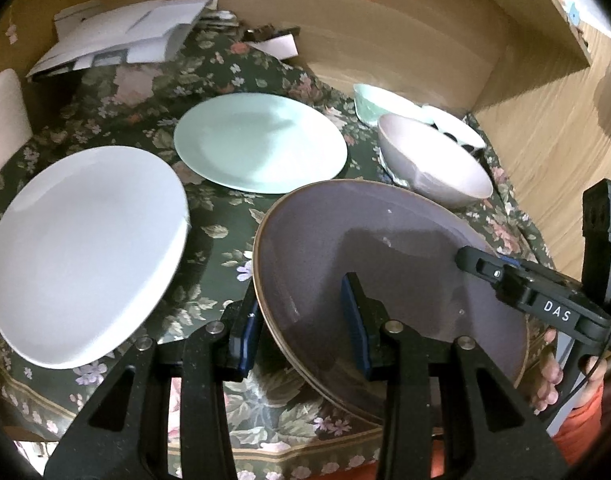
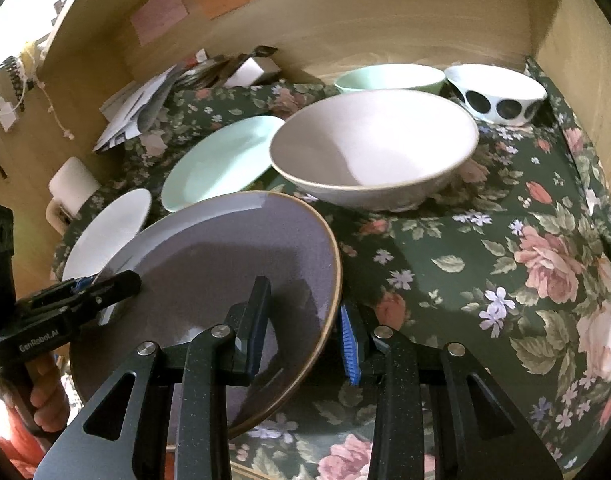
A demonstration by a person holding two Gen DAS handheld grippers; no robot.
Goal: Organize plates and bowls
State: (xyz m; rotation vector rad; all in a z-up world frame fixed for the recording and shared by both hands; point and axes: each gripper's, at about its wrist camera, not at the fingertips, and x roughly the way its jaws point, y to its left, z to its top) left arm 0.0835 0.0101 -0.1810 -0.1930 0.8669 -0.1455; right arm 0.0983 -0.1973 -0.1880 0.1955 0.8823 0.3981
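Note:
A purple plate (image 1: pixel 385 264) with a brown rim sits tilted over the floral cloth (image 1: pixel 225 236). My left gripper (image 1: pixel 301 316) straddles its left rim, one finger under, one on top, with a gap at the rim. My right gripper (image 2: pixel 305 332) straddles the plate's (image 2: pixel 209 280) right rim, jaws apart. The right gripper also shows in the left wrist view (image 1: pixel 481 268), the left gripper in the right wrist view (image 2: pixel 105 284). A white plate (image 1: pixel 85 252) and a mint plate (image 1: pixel 261 144) lie flat. A pale bowl (image 2: pixel 369 152), a mint bowl (image 2: pixel 389 78) and a black-dotted bowl (image 2: pixel 497 92) stand behind.
Papers (image 1: pixel 125 36) and small clutter lie at the back by the wooden wall (image 1: pixel 385 28). A white mug (image 2: pixel 69 188) stands at the left edge. A wooden side panel (image 2: pixel 577 60) borders the cloth on the right.

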